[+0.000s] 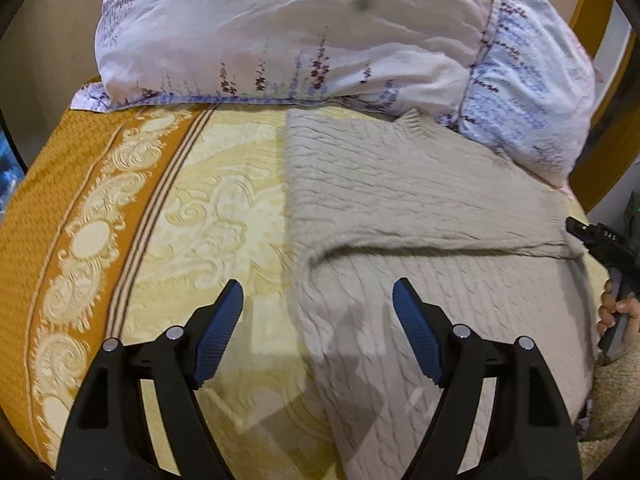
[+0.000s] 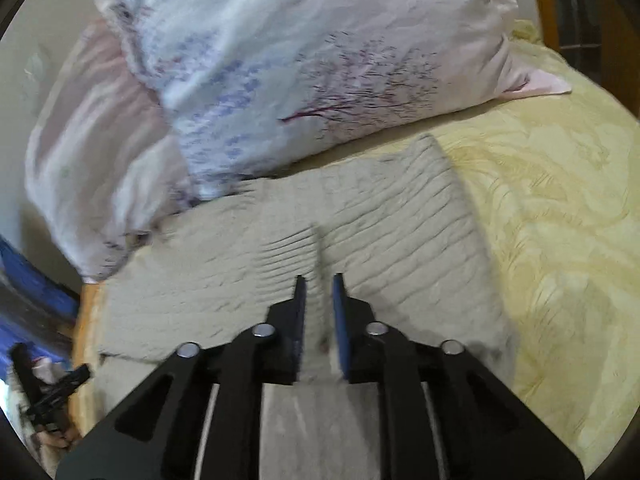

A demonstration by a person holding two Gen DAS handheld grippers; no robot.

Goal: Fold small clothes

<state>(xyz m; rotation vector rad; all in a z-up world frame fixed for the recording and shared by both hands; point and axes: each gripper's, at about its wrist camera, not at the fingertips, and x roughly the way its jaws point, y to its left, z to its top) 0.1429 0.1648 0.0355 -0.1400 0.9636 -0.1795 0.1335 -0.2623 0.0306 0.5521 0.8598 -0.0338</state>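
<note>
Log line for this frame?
left claw open over sweater edge | right claw barely open over sweater | sweater part-folded on bed

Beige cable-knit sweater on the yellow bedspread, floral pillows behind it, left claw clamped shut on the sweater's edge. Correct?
Not quite. The left claw is wide open with nothing held, as the left wrist view shows. The rest holds: beige cable-knit sweater on the yellow bedspread, floral pillows behind it.
</note>
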